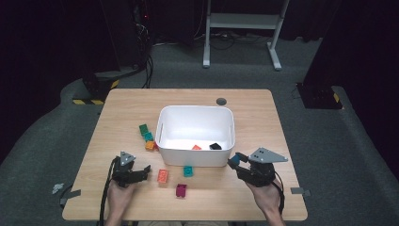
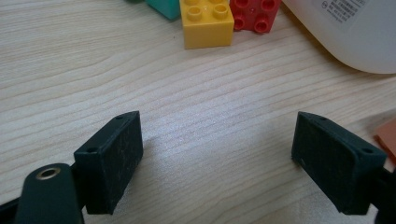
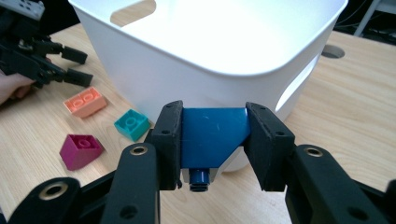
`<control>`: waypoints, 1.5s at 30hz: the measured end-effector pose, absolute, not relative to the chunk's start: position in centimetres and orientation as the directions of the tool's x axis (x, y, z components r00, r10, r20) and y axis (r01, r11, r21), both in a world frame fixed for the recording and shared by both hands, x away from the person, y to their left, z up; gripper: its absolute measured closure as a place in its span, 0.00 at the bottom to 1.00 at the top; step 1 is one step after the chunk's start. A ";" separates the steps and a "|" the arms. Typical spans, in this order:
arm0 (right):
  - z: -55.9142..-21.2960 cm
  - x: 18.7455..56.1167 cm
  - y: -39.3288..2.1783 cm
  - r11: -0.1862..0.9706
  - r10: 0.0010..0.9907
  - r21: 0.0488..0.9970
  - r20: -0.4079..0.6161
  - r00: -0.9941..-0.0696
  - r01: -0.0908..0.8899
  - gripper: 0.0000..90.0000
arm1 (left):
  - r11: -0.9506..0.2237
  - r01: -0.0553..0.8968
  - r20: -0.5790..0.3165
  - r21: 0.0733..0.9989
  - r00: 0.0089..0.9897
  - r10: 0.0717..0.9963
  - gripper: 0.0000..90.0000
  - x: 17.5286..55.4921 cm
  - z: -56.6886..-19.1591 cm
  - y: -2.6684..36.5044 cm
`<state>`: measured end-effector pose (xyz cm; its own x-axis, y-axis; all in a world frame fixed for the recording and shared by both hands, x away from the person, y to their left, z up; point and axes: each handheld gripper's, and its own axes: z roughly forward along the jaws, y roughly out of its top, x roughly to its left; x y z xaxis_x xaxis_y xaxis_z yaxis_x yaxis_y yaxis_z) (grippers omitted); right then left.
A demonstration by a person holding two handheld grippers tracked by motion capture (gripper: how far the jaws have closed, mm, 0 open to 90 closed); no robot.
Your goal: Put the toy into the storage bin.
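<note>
At the table's near edge, the left gripper (image 1: 147, 169) rests on the wood, jaws wide apart and empty. Further right, the right gripper (image 1: 234, 160) clamps a blue brick (image 3: 213, 135) just beside the white bin's (image 1: 195, 158) near right corner.

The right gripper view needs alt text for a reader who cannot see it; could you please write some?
The right tongs clamp a dark blue brick in front of a white bin on a wooden table. To the left lie an orange brick, a teal brick and a magenta brick, with the left tongs beyond.
</note>
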<state>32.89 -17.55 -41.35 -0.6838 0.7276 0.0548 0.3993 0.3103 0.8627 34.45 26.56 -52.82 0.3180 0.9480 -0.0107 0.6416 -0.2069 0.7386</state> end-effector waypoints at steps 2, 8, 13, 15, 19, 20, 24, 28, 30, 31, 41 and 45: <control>-40.9 33.0 -17.6 0.305 0.725 0.864 0.062 -0.686 0.401 0.66 | -0.207 0.642 -0.010 0.738 0.318 0.948 0.18 34.4 -52.8 26.6; -39.7 33.4 -17.8 0.299 0.720 0.872 0.061 -0.691 0.389 0.66 | -0.206 0.642 -0.011 0.739 0.318 0.948 0.18 34.5 -52.8 26.6; -38.4 33.7 -17.7 0.294 0.716 0.879 0.057 -0.696 0.375 0.66 | -0.207 0.642 -0.011 0.739 0.318 0.948 0.18 34.5 -52.8 26.6; -37.9 33.8 -17.6 0.295 0.712 0.882 0.053 -0.700 0.367 0.66 | -0.206 0.642 -0.011 0.739 0.318 0.948 0.18 34.5 -52.8 26.6; -36.9 34.4 -17.3 0.289 0.703 0.889 0.056 -0.709 0.356 0.66 | -0.207 0.642 -0.011 0.739 0.318 0.948 0.18 34.5 -52.8 26.6; -36.6 34.6 -17.2 0.289 0.701 0.890 0.055 -0.711 0.353 0.66 | -0.207 0.642 -0.011 0.739 0.318 0.948 0.18 34.5 -52.8 26.6; -35.8 35.4 -16.7 0.286 0.695 0.892 0.058 -0.717 0.350 0.66 | -0.207 0.642 -0.011 0.739 0.318 0.948 0.18 34.5 -52.8 26.6; -35.4 36.2 -16.4 0.278 0.693 0.894 0.067 -0.718 0.353 0.66 | -0.207 0.642 -0.011 0.739 0.318 0.948 0.18 34.5 -52.8 26.6; -35.2 36.6 -16.3 0.272 0.692 0.894 0.077 -0.718 0.357 0.66 | -0.207 0.642 -0.011 0.739 0.318 0.948 0.18 34.5 -52.8 26.6; -35.2 36.8 -16.2 0.273 0.693 0.894 0.075 -0.717 0.356 0.66 | -0.207 0.642 -0.011 0.739 0.318 0.948 0.18 34.5 -52.8 26.6; -35.4 38.7 -14.9 0.282 0.694 0.878 0.090 -0.714 0.386 0.66 | -0.206 0.641 -0.011 0.739 0.318 0.948 0.18 34.5 -52.8 26.6; -35.7 39.4 -14.6 0.283 0.699 0.873 0.096 -0.709 0.397 0.66 | -0.207 0.642 -0.010 0.738 0.318 0.948 0.18 34.5 -52.8 26.6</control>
<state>39.42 -14.57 -35.72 -0.7088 0.6988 0.0960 0.3974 0.2832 0.8728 34.45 26.56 -52.81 0.3176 0.9482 -0.0104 0.6423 -0.2070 0.7380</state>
